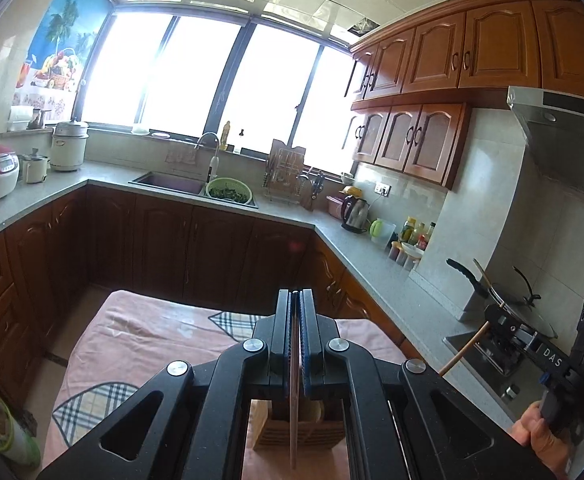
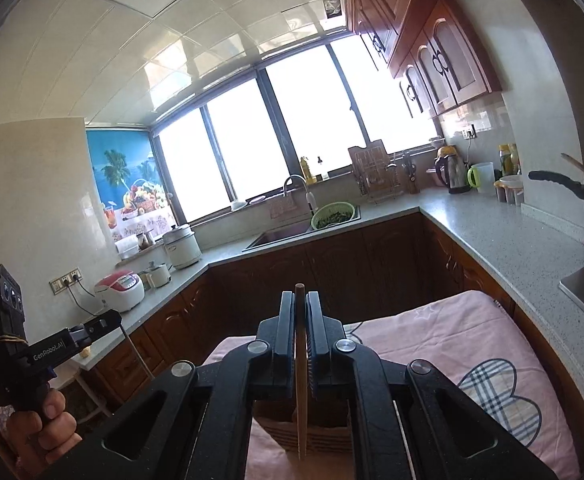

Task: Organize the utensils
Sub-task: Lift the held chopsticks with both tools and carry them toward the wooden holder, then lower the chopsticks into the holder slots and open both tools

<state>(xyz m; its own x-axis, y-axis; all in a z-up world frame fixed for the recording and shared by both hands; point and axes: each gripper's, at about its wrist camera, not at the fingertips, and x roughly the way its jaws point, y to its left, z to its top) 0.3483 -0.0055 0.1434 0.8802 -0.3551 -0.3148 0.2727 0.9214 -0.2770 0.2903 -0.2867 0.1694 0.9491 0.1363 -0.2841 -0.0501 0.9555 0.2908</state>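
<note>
Left wrist view: the left gripper [image 1: 296, 300] has its jaws pinched tight on a thin reddish chopstick [image 1: 293, 400], whose long axis runs nearly upright between the pads, its lower end hanging below the jaws. Directly beneath and a little behind the fingertips stands the wooden utensil holder [image 1: 287, 424] on the pink cloth [image 1: 151, 336] that covers the table. Off to the right of these jaws, the right gripper [image 1: 492, 320] is in view, gripped by a hand [image 1: 532, 436] and clamped on a pale wooden chopstick [image 1: 464, 350] that slants down and toward the left gripper.

From the right wrist view, that same pale chopstick stands nearly vertical between the closed pads, its tip poking above the fingertips and its lower end pointing into the holder's open top, which lies straight below the jaws. The left gripper appears far to the left here, well apart.

Both sticks seem poised above the holder, so the coming move likely turns on lowering each along its own long axis. Neither hand looks clearly nearer to the holder; each has it just under its jaws.
</note>
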